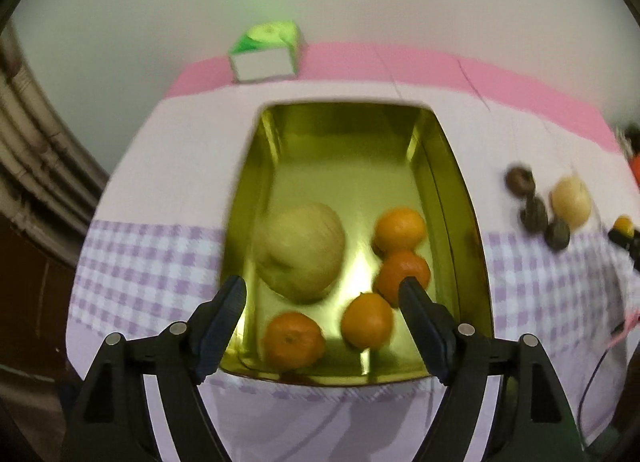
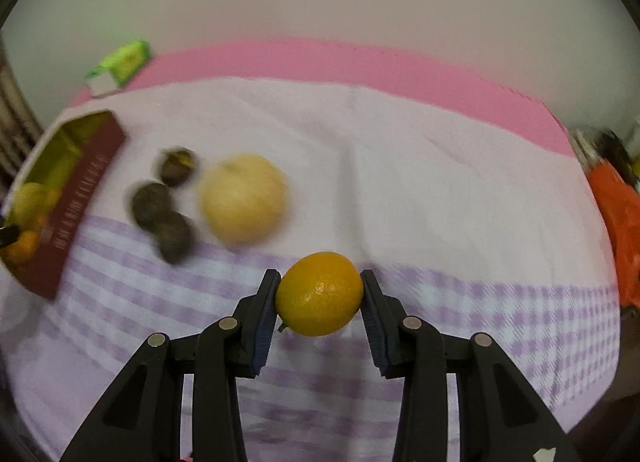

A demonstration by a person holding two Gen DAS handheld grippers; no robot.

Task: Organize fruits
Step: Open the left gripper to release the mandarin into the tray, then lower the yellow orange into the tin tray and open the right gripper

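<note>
Table [image 2: 400, 150] was covered with a pale cloth [image 2: 420, 190], plain in the middle, lilac checks [image 2: 520, 314] along the near part, pink band [image 2: 360, 62] at the far edge. A gold-lined tin [image 1: 452, 182] with dark red outer wall sat on the cloth at the left. Just right of the tin lay three dark brown round fruits [image 2: 154, 200], bunched, the near two touching. A pale yellow pear [image 2: 244, 198] lay on the cloth just beside them on the right. A green-and-white box [image 1: 266, 56] stood at the far left on the pink band. Orange bag [image 2: 618, 214] at the right edge, blurred.
</note>
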